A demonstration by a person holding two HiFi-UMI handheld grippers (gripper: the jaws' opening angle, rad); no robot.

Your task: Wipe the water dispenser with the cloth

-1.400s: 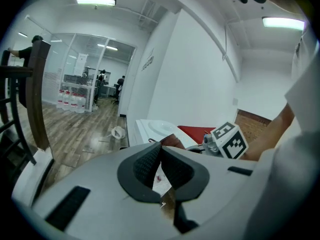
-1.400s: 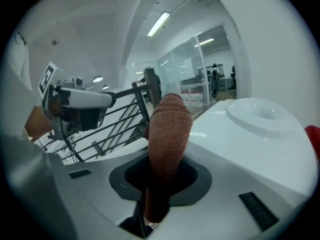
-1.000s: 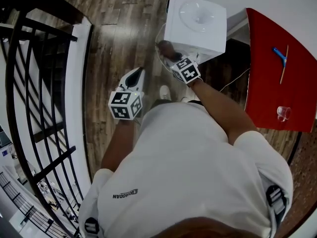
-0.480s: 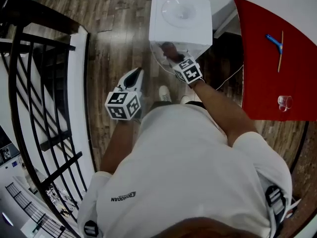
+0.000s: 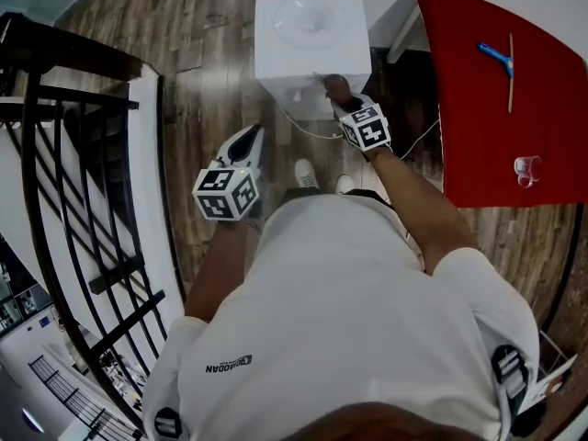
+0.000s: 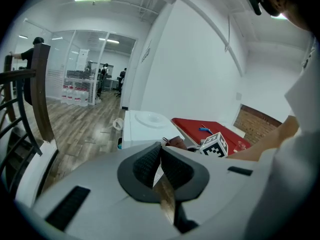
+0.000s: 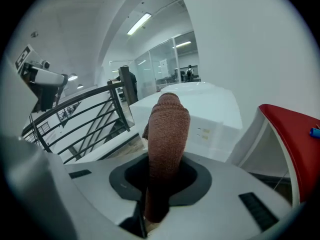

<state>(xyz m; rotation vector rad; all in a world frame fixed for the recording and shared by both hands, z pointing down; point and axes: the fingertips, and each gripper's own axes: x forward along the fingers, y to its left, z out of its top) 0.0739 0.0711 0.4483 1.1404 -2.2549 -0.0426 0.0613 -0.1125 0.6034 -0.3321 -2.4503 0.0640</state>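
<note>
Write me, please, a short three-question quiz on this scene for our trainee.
1. True or false: the left gripper has its jaws on the dispenser.
2. Multiple choice: the table beside the dispenser is A) green, B) red, C) black.
3. Fill in: the right gripper has its jaws shut on the ___.

Key: 1. False: its jaws are shut on nothing, apart from the dispenser. 2. B. 3. cloth.
</note>
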